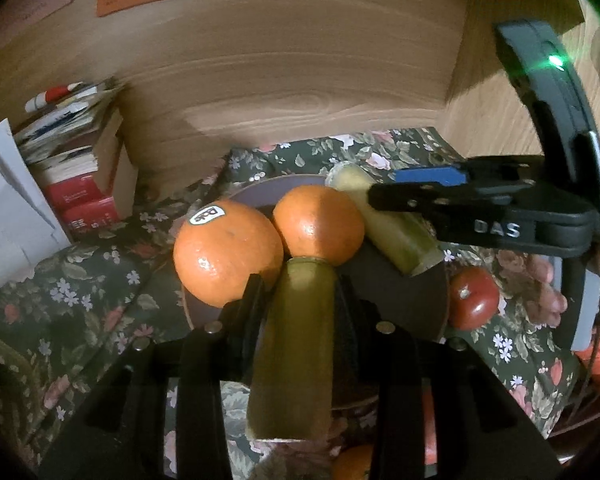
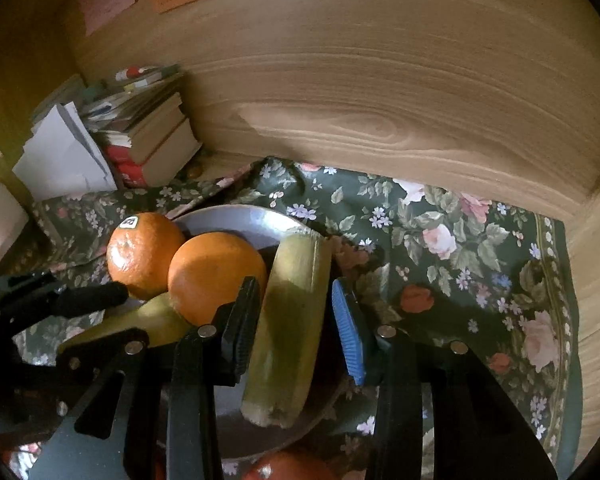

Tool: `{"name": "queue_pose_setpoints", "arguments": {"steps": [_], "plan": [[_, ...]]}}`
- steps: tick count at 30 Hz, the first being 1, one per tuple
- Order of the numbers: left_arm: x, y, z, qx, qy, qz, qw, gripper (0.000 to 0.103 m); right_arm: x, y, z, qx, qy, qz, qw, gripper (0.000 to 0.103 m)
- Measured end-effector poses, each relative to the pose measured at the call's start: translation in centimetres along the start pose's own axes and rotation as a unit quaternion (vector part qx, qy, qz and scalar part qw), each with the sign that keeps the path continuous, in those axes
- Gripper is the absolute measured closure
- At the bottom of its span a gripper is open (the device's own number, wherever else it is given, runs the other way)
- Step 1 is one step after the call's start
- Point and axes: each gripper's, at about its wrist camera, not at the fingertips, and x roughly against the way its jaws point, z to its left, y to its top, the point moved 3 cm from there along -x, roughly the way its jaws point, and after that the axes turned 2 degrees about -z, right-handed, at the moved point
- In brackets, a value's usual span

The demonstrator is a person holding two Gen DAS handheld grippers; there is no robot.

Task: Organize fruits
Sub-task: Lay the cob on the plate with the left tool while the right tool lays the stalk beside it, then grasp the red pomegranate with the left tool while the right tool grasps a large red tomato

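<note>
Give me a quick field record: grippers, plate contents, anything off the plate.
left gripper: shut on held yellow-green stick
right gripper: open, fingers either side of second stick
plate: stickered orange, plain orange, side by side; second stick lying on it
off plate: tomato on floral cloth

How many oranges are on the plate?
2. The stickered orange sits at the plate's left, the plain orange beside it. Another orange fruit near the bottom edge is mostly hidden.
</note>
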Motion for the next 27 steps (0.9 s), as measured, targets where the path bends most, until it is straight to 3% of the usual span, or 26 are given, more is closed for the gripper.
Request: {"name": "queue_pose_setpoints", "arguments": {"steps": [5,16,27], "plan": [[1.8,-0.2,0.5,0.016,0.002,-0.008,0.9998,0.066,2.4,-0.6,0.5,0.013,-0.007,-0.024,1.0,0.06],[6.8,-2.2,0.2,0.016,0.029,-0.043,0.9985,0.043,7.8,-3.9,1.9,0.028,-0.007,-0.074,0.997,0.043],[8.0,-4.7,-1.6,0.024,0.01,-0.034,0.9991,0.035,6.5,-8.1,1.1,0.017,-0.016,-0.039,0.999,0.04]]}}
